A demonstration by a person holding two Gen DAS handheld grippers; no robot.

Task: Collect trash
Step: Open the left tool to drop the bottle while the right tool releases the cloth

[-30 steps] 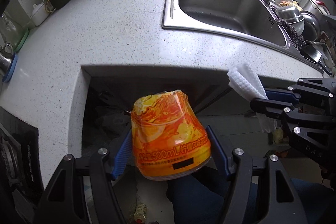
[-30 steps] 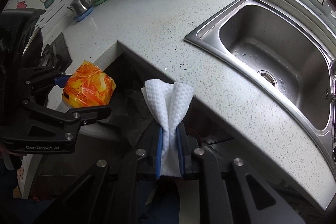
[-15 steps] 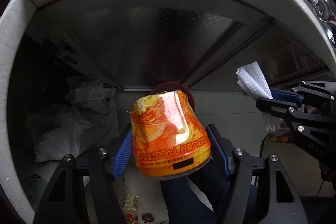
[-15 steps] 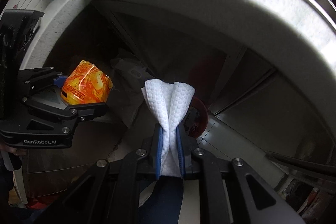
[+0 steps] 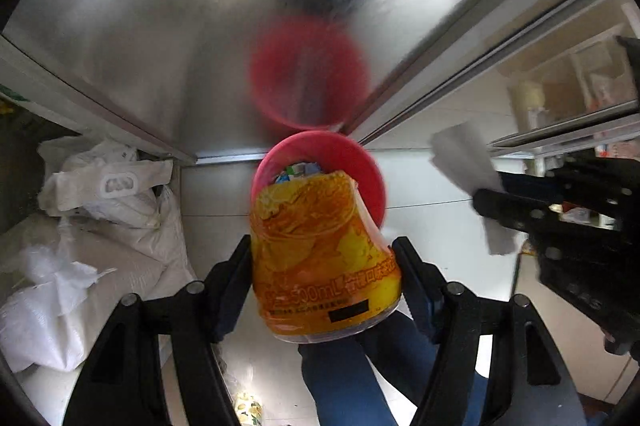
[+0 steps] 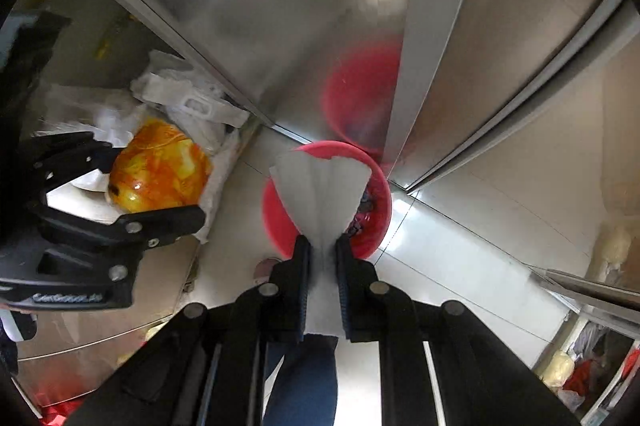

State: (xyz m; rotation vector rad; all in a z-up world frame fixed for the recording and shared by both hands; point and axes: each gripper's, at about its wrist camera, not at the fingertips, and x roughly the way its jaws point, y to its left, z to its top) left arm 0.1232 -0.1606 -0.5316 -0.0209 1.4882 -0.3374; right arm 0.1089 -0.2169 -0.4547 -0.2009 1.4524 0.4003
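Down by the floor, in front of the steel cabinet doors [image 5: 132, 38], I am now looking into a pink trash bin [image 5: 370, 170] instead of across the countertop and sink that filled both views 1 second ago. I am keeping the left gripper [image 5: 325, 278] clamped on the crushed orange drink can [image 5: 320, 250], whose top is overlapping the bin's rim in the left view. I am keeping the right gripper [image 6: 322, 266] pinched shut on the white paper towel [image 6: 320, 194], fanned out over the bin's mouth. Both pieces are hanging above or just beside the opening, with some scraps already inside, so I am judging the carry nearly finished and the release coming next. White plastic bags [image 5: 108, 194] are lying just left of the bin.
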